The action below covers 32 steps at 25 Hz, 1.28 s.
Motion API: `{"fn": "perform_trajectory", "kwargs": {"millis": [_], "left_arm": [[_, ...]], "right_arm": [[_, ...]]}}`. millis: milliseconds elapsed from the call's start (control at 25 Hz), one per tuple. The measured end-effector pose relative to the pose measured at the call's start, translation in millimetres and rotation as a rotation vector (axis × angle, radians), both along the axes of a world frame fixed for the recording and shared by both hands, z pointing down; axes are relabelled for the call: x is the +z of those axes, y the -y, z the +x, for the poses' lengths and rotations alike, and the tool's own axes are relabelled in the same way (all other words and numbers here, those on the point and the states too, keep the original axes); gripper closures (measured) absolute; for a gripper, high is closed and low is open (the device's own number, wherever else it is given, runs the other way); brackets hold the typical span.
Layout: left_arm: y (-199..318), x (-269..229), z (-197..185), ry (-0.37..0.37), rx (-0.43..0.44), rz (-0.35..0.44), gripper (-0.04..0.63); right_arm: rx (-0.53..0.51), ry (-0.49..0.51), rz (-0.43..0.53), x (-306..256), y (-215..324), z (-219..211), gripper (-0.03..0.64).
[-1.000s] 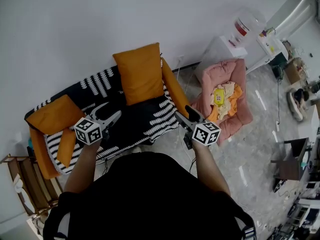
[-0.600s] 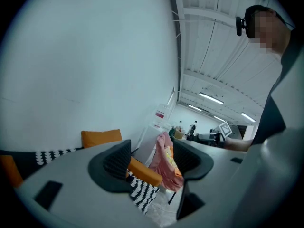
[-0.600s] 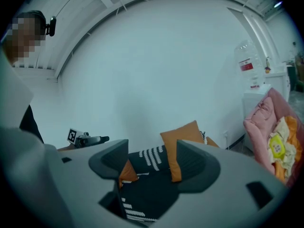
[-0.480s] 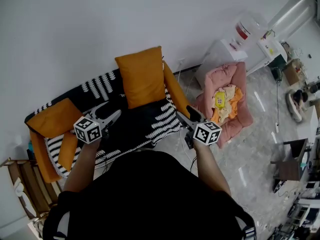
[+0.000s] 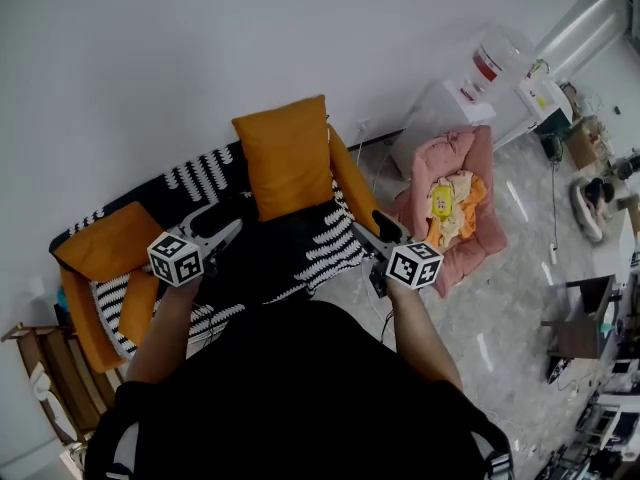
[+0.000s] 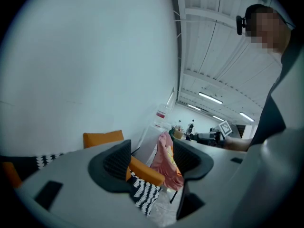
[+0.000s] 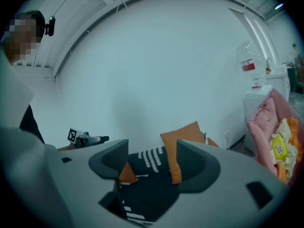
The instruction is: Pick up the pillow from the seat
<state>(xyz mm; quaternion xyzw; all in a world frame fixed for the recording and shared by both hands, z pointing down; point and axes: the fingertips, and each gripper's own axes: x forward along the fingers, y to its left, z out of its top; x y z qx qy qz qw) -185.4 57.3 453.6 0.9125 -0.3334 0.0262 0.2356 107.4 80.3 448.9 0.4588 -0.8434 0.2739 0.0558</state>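
The step in hand looks like the approach: nothing is gripped yet, and both arms are held out in front of the person's body, over the front edge of the seat [image 5: 275, 253].

Nearest, the left tongs [image 5: 227, 225] are released, jaws spread wide with only air between them. Their own view looks past the seat's right end rather than at a cushion. The right tongs [image 5: 368, 226] are likewise released and empty, hanging just off the seat's front right corner, above the floor.

Beyond them lies the dark seat cover with its white stripes. A second pillow [image 5: 108, 236], also orange, lies flat at the seat's left end, just left of the left tongs.

Farther back, the pillow [image 5: 290, 156] stands upright at the rear of the seat, propped against the white wall [image 5: 200, 48]. It is ahead of both tongs and roughly between them, clear of contact with either. In the right gripper view the pillow [image 7: 183, 136] sits in line with the gap of the jaws, its right part hidden behind one jaw, so I judge this to be the cushion aimed at.

The next move probably calls for reaching forward over the seat and bringing one or both tongs to the pillow's side edges. They would clench on the soft fabric before lifting.
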Motion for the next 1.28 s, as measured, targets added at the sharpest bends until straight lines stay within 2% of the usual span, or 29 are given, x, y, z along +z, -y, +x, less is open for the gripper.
{"fn": "perform_trajectory", "kwargs": {"millis": [1280], "left_arm": [[2, 4, -33, -0.024, 0.008, 0.005, 0.324]], "right_arm": [[0.01, -0.008, -0.01, 9, -2, -32, 0.297]]}}
